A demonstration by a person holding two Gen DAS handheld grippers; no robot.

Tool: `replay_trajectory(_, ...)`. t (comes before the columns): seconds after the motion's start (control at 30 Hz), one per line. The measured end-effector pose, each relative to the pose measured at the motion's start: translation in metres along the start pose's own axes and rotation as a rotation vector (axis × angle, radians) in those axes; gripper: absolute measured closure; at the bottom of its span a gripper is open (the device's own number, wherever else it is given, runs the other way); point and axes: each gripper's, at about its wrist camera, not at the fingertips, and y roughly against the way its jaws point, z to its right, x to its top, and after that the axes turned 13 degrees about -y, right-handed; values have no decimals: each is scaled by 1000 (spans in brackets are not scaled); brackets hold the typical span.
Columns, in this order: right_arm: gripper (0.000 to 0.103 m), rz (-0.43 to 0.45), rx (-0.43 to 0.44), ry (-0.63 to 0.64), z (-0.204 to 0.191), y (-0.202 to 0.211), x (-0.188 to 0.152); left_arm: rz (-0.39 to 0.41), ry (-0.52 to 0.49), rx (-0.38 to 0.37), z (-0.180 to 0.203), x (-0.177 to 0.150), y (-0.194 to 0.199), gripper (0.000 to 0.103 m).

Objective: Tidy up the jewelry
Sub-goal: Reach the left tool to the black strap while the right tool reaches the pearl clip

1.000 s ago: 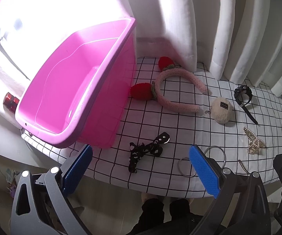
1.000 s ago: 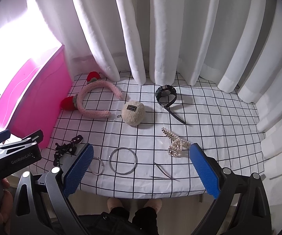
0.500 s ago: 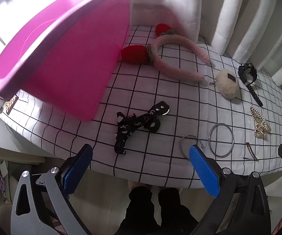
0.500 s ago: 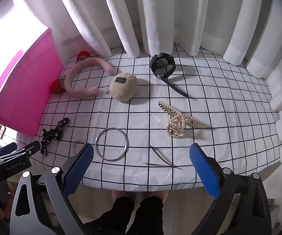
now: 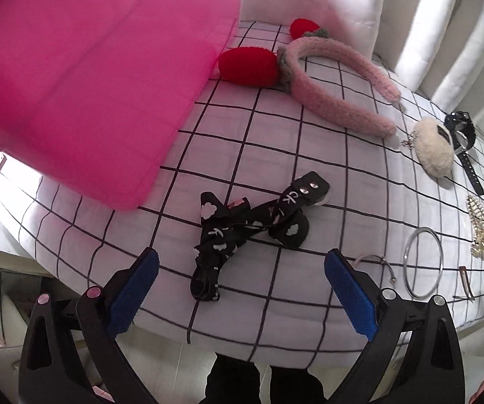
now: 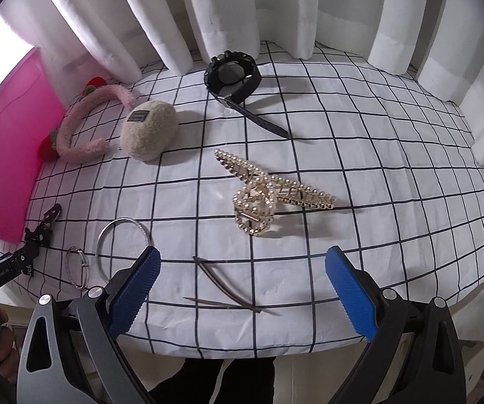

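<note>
- Left gripper (image 5: 240, 291): blue pads spread wide, nothing between them, hovering at the near table edge right in front of the black ribbon (image 5: 252, 222).
- Black ribbon: crumpled strap with white cloud print and metal snaps, centre of left wrist view, lying flat on the grid cloth (image 5: 275, 134), not touched by either pad.
- Pink bin (image 5: 83, 77) at 10 o'clock in left view, blurred, sitting on the cloth; its near corner is close to the ribbon but apart.
- Pink fuzzy headband (image 5: 336, 87) with red strawberry ends at 1 o'clock, just beside the bin.
- Cream plush pouch (image 5: 434, 151) and black watch (image 5: 462, 134) at 2 o'clock, touching or nearly so; cannot tell which.
- Right gripper (image 6: 242, 289): pads spread wide, empty, over the near edge of the table.
- Two thin brown hair clips (image 6: 221, 286) lie crossed between the right pads' line of sight, at 6 o'clock of the cloth.
- Pearl claw clip (image 6: 265, 192) dead centre in right view, apart from the hair clips.
- Large silver bangle (image 6: 122, 245) and small silver bangle (image 6: 77, 267) at 8 o'clock, just beside each other, partly behind the left pad.
- White curtain (image 6: 228, 10) across the back.
</note>
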Motion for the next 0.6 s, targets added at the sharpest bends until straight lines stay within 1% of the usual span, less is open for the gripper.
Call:
replay_trajectory(0.1,9,-1,-16,-23,11,-10,5,2,-3,8,1,1,-9,6)
replay_trajectory(0.23,9,11,-27,-31,20,-18,10,4,1,-1,1,1,-17,6)
replay_trajectory(0.37,9,8,-33,-23,21,-29,18,4,-2,2,1,1,-23,6)
replay_trajectory(0.5,9,5,-29,-42,21,-39,26,-7,3,2,3,1,-31,6)
replay_trajectory(0.6,9,6,-53,-50,20,-46,29,1,9,5,4,4,-35,6)
